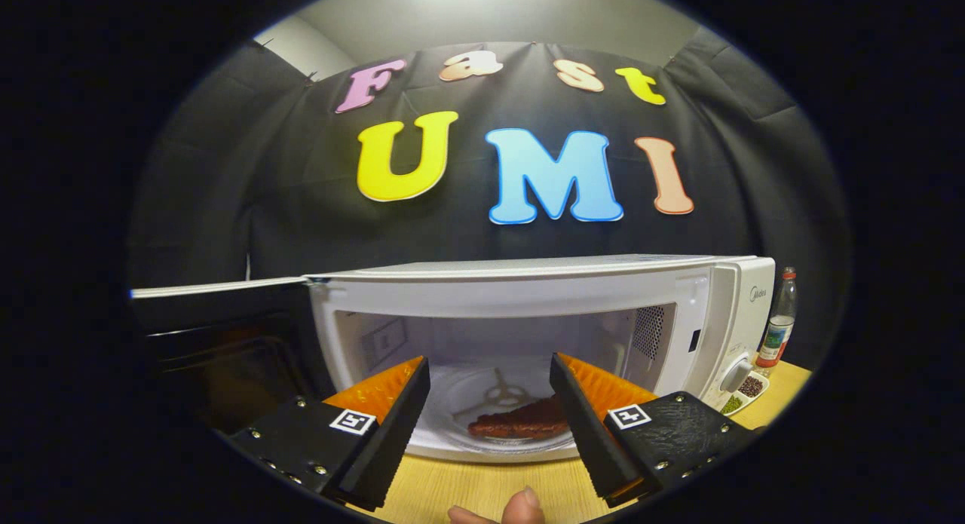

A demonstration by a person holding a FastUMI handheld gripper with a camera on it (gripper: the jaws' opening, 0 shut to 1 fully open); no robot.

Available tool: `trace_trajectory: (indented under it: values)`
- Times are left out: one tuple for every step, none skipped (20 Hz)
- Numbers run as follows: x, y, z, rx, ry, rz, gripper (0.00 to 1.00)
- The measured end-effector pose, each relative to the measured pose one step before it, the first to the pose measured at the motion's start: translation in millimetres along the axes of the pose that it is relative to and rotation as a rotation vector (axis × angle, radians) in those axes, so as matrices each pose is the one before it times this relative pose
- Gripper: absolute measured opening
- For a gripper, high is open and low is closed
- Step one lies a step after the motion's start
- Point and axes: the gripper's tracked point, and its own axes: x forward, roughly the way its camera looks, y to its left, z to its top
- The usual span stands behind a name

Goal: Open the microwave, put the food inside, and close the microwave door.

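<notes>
gripper view, looking along the two fingers toward the booth's back wall. the hand-held gripper (490, 418) has its fingers spread wide apart with nothing between them; the fingertips sit just in front of the microwave's opening. the microwave (528, 283), white, stands on a pale wood-grain worktop (482, 486) with its door (219, 335) swung fully open to the left, the dark inner pane of the door facing the camera. inside the lit cavity lies the glass turntable (497, 403), its hub visible at the centre. the food (520, 422), a flat reddish-brown slab, rests on the turntable toward the front, seen between the fingers and partly hidden behind the right finger. on the microwave's right face are a control panel and a round dial (735, 375). just beside that side of the microwave, on the worktop, a small divided dish (742, 394) holds dark and green grains, and behind it stands a clear bottle (779, 320) with a red cap. a black cloth wall (264, 207) closes the booth behind the microwave; above it a pale ceiling (490, 15) shows. a fingertip (522, 505) of the person appears over the near part of the worktop.
</notes>
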Motion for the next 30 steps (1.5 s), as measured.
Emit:
trace_trajectory:
  values:
    - [-19.85, 11.98, 6.56, -0.01525, 0.00632, 0.04738, 0.96]
    - [-21.69, 13.98, 7.86, -0.01526, -0.00551, 0.05367, 0.97]
    - [-24.29, 18.34, 11.65, -0.01578, -0.01544, 0.05809, 0.97]
    - [-24.9, 18.7, 13.48, -0.01502, -0.03293, 0.05262, 0.97]
    - [-24.25, 21.89, 16.79, -0.02292, -0.03911, 0.05419, 0.97]
    - [-22.63, 19.63, 14.29, -0.01738, -0.03584, 0.04214, 0.96]
    - [-21.51, 20.65, 13.67, -0.00729, -0.0338, 0.03951, 0.96]
    - [-16.71, 22.88, 11.4, 0.00275, -0.02634, 0.04654, 0.96]
    - [-13.69, 23.74, 10.0, 0.00248, -0.01329, 0.05023, 0.96]
    - [-11.84, 25.06, 13.53, 0.00016, -0.0181, 0.06101, 0.96]
    - [-6.7, 27.43, 14.48, -0.00685, -0.02431, 0.06448, 0.96]
    - [-6.58, 21.27, 10.52, -0.00786, -0.02576, 0.03862, 0.96]
    - [-1.23, 18.58, 5.38, -0.00629, -0.02009, 0.02725, 0.96]
    - [1.16, 16.93, -4.29, -0.0137, 0.00692, 0.02613, 0.96]
    - [6.64, 16.17, -7.49, -0.01772, 0.01998, 0.03554, 0.95]
    - [7.43, 14.25, -10.13, -0.01591, 0.03171, 0.03393, 0.91]
    - [7.53, 9.68, -14.78, -0.01314, 0.03858, 0.01944, 0.89]
    - [4.94, 3.89, -15.04, -0.00508, 0.04511, 0.00044, 0.83]
    - [5.2, 2.46, -13.28, 0.00864, 0.03098, -0.00525, 0.8]
    - [5.2, 3.25, -8.9, 0.02307, 0.01884, -0.00393, 0.71]
    - [5.38, 3.72, -9.4, 0.03158, 0.02043, 0.00781, 0.66]
    - [5.88, 3.3, -11.69, 0.02803, 0.03426, 0.0236, 0.54]
    - [4.55, -4.06, -11.22, 0.01468, 0.03024, -0.01699, 0.49]
    - [1.52, -10.31, -6.38, -0.00577, 0.01328, -0.03847, 0.31]
    - [0.73, -8.72, -2.09, -0.01677, -0.00271, -0.01531, 0.2]
    - [4.2, -0.81, -6.38, -0.01162, 0.00753, 0.00315, 0.02]
    - [-0.78, -2.06, -6.47, 0.01516, 0.01047, 0.00047, 0.01]
    - [0.64, 1.46, -9.3, 0.04575, 0.01607, 0.00804, 0.01]
    - [0.61, -0.69, -6.4, 0.05785, 0.01563, 0.00352, 0.01]
    - [-3.21, 0.1, -4.67, 0.04322, 0.00898, 0.00837, 0.01]
